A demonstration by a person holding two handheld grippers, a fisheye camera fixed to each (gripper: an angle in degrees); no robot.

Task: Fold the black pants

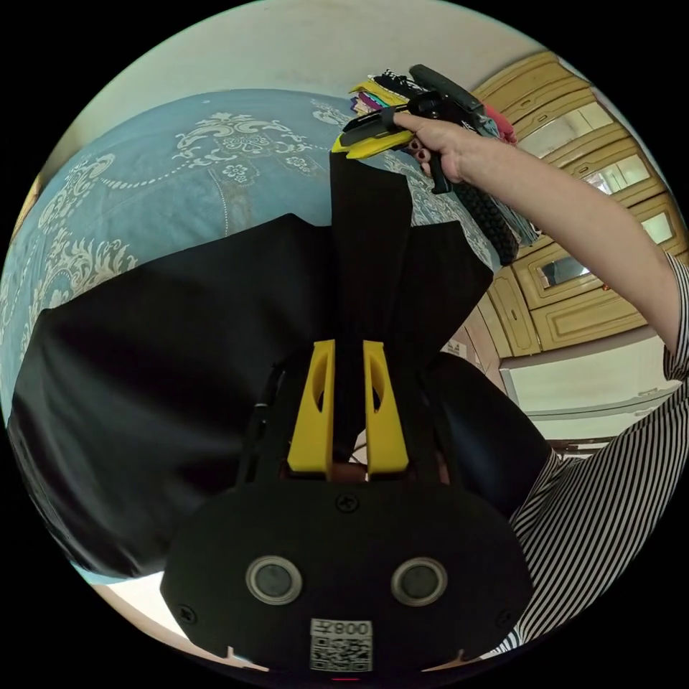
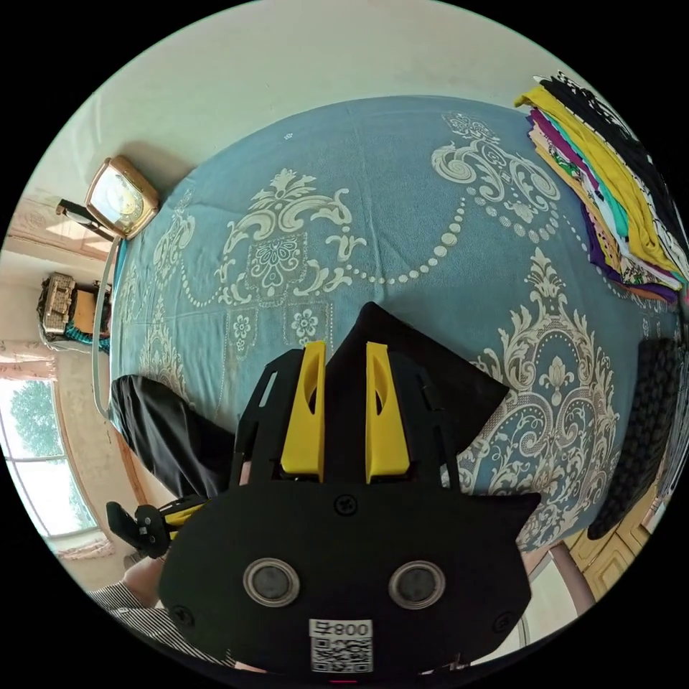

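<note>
1. Yellow jaws of the left gripper (image 1: 348, 402) sit closest in the left gripper view, drawn narrow with a band of the black pants (image 1: 179, 373) pinched between them.
2. From that grip the cloth runs taut to the right gripper (image 1: 369, 136), held in the person's hand (image 1: 438, 143); its jaws look closed on the far end of the same edge.
3. In the right gripper view, the right gripper (image 2: 344, 409) also stands narrow around a black fold, and the rest of the pants drapes down onto the blue bedspread (image 2: 402, 179).
4. Judged step: the garment is lifted by one edge between both grippers, stretched for a fold.
5. Next move likely calls for lowering both ends together, keeping the edge taut, so the layers land aligned on the bedspread.
6. A stack of folded clothes (image 2: 610, 186) lies at the bed's far corner, well apart.
</note>
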